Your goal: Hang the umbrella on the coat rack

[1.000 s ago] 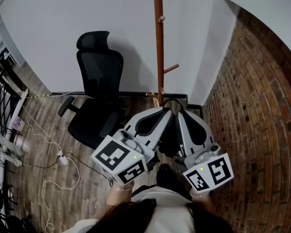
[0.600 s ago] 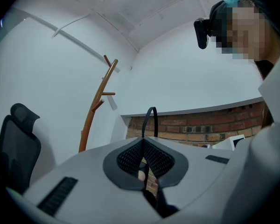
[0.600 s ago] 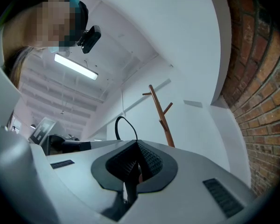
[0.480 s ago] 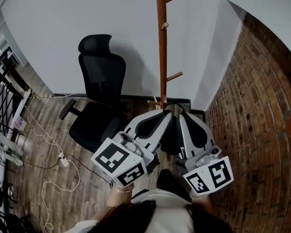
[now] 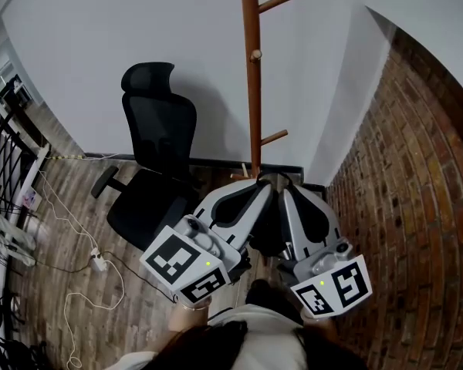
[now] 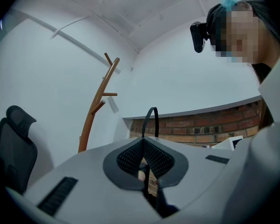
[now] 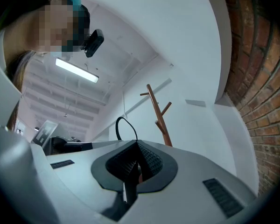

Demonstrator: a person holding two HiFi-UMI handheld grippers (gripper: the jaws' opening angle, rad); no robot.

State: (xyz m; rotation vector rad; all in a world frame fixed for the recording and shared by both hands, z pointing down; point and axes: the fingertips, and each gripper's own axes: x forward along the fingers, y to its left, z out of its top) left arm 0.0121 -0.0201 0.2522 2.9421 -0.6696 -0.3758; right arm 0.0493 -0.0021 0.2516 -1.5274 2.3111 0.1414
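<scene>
Though the umbrella (image 5: 268, 223) is in hand, it is not yet hung: it sits low and near, pinched between both grippers, just short of the rack's foot. The left gripper (image 6: 144, 146) and right gripper (image 7: 136, 147) each have their jaws closed on it, with its strap loop (image 6: 152, 118) standing free above them. The rack (image 5: 251, 75) rises beyond, its visible pegs bare; lifting the loop over one remains. A chair (image 5: 158, 129) stands left, a brick wall (image 5: 401, 206) right.
</scene>
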